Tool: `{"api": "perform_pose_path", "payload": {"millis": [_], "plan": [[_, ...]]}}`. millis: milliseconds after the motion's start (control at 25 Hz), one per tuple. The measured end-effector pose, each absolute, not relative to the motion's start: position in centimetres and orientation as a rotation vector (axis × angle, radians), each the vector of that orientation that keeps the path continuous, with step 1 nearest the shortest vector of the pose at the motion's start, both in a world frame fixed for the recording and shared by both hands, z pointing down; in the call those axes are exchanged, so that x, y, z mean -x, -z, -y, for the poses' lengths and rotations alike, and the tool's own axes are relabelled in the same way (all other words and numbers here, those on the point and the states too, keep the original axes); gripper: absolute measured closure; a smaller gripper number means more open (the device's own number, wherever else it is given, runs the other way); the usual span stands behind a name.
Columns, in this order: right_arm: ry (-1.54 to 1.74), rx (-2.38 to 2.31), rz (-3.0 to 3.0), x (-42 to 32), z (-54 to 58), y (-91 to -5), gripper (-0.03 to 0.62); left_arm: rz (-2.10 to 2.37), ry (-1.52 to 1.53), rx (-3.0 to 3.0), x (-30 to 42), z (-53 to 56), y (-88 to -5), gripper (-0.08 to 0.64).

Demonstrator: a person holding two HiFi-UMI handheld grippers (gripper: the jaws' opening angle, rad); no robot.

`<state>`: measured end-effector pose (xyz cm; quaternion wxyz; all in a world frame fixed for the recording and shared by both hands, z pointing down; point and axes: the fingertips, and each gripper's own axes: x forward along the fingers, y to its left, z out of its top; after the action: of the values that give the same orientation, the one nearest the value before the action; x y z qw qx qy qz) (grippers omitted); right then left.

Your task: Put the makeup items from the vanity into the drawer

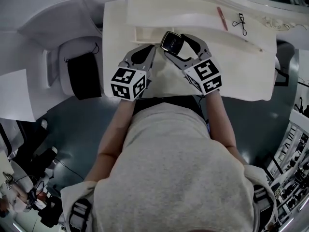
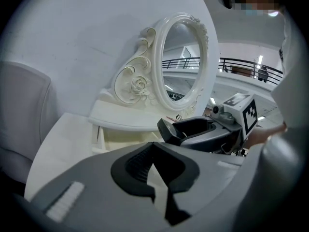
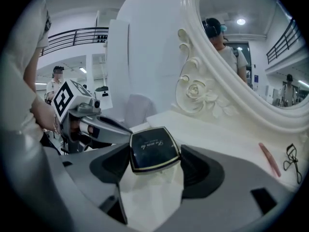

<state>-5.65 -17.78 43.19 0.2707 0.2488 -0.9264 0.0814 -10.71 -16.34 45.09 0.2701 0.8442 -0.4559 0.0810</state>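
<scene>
My right gripper (image 1: 175, 40) has its jaws clamped on the compact (image 3: 153, 148) near what looks like the open drawer (image 1: 145, 34), my left gripper (image 1: 150, 50) is closed on nothing, and the pencil (image 1: 222, 18) and eyelash curler (image 1: 240, 23) lie on the surface (image 1: 193, 14).

At the head view's left, a white padded chair (image 1: 58, 52) with a black bundle (image 1: 84, 75) on its seat, maybe a bag or folded cloth. Further back, an oval mirror (image 2: 183, 57) in a carved white frame. Off right, a dark balcony railing (image 2: 241, 64). Underfoot, a glossy dark floor (image 1: 82, 129).
</scene>
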Motion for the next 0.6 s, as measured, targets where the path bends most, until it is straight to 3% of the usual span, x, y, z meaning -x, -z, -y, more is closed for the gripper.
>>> {"api": "perform_pose_path", "payload": {"millis": [600], "plan": [[-0.324,-0.639,2.419,10.1,18.9,-44.8,0.272,1.197,-0.202,-2.267,14.6,16.6,-45.9,0.551]]}}
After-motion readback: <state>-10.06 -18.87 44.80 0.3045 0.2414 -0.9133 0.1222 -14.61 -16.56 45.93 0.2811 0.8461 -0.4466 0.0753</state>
